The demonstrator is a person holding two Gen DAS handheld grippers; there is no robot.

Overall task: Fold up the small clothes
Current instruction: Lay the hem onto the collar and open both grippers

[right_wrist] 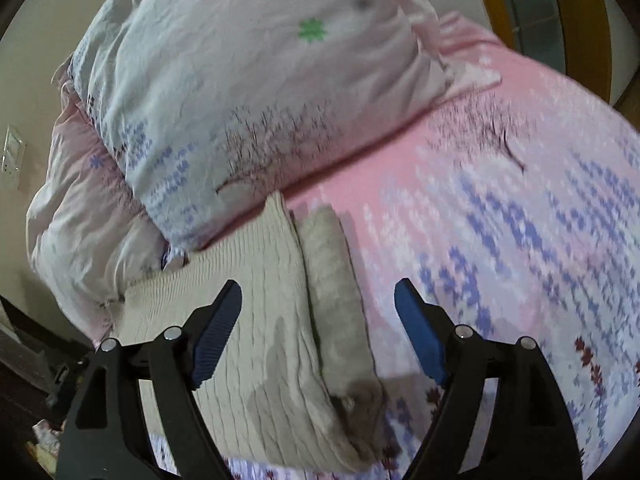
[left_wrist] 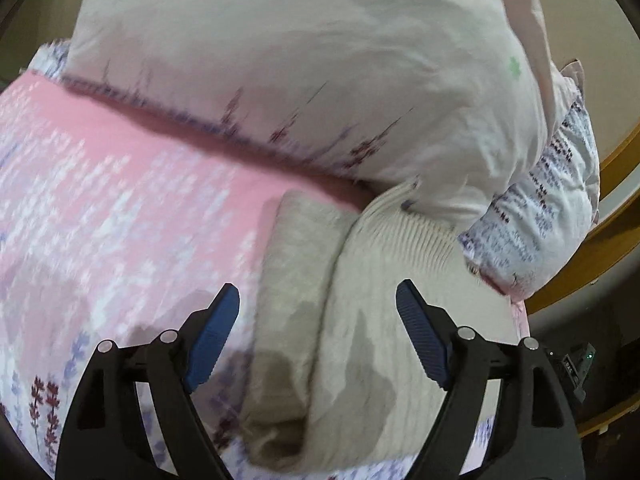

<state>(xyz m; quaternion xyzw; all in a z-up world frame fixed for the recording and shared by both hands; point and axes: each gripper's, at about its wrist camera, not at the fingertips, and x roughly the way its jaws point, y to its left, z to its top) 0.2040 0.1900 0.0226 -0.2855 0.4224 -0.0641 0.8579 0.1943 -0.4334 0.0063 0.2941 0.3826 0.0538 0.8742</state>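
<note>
Both sets of jaws stand spread wide with nothing pinched in them. The left gripper point(left_wrist: 318, 300) hangs over the folded clothes, its blue fingers point(left_wrist: 212, 340) clear of the cloth. The right gripper point(right_wrist: 318, 300) does the same from the other side.

Below them lies a cream ribbed sweater point(left_wrist: 380, 312) point(right_wrist: 248, 320), folded into a long block, and pressed against its side a folded grey-beige garment point(left_wrist: 288, 300) point(right_wrist: 340, 300), narrower and also long. Both run lengthwise away from the grippers, their far ends pointing towards the pillows. The two touch along their long edges.

They rest on a bed with a pink sheet point(left_wrist: 120, 184) point(right_wrist: 500, 220) printed with white and purple flowers. At the head sits a big pale pillow point(left_wrist: 300, 60) point(right_wrist: 248, 80) with a green flower mark, with the sweater's far corner meeting its lower edge. A second patterned pillow point(left_wrist: 540, 216) point(right_wrist: 80, 216) lies beside and under it. Behind is a plain light wall point(left_wrist: 592, 40) and some wooden trim point(left_wrist: 600, 232). The views are blurred.
</note>
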